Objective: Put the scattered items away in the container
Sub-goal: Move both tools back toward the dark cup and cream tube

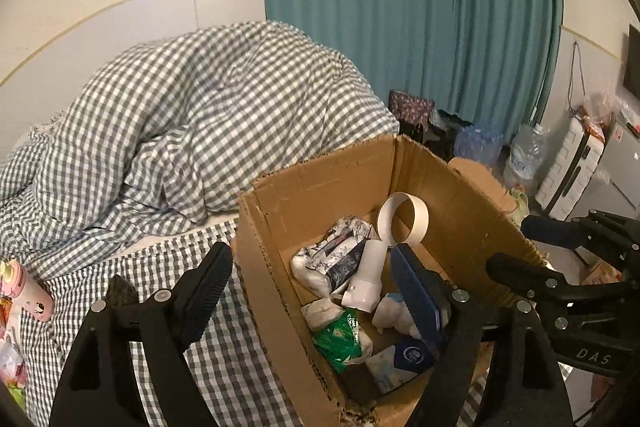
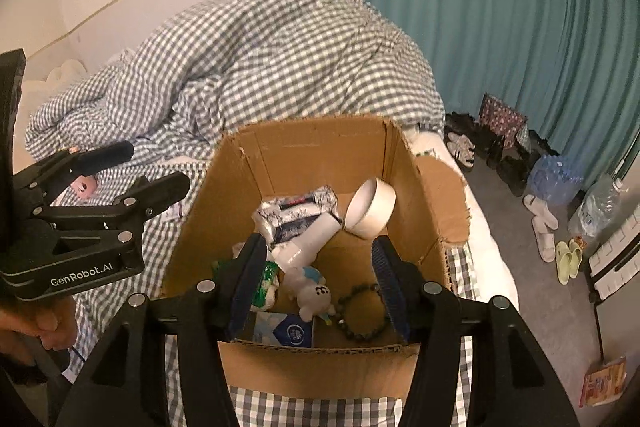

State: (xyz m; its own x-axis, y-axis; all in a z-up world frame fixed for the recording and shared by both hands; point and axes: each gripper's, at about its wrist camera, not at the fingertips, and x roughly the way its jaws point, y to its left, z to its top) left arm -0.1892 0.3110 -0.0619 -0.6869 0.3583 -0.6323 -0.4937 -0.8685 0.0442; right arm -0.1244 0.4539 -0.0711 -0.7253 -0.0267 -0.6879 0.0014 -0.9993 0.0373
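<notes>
An open cardboard box (image 1: 320, 187) (image 2: 312, 155) stands on the checked bed. Inside lie a white tape roll (image 1: 422, 223) (image 2: 380, 217), a patterned tissue pack (image 1: 332, 255) (image 2: 296, 213), a white bottle (image 1: 368, 279), a white plush toy (image 2: 312, 291), a green packet (image 1: 340, 339), a blue-and-white pack (image 2: 284, 331) and a bead bracelet (image 2: 362, 335). My left gripper (image 1: 312, 255) (image 2: 156, 165) hangs open over the box's left wall, holding nothing. My right gripper (image 2: 318, 247) (image 1: 516, 247) is open above the box's near side, nothing between its pads. A pink item (image 1: 34, 293) lies on the bed, left.
A bunched checked duvet (image 1: 208, 107) fills the bed behind the box. A teal curtain (image 2: 500, 27) hangs at the right. On the floor beside the bed are shoes and slippers (image 2: 540, 223), water bottles (image 2: 556, 175) and a white suitcase (image 1: 572, 167).
</notes>
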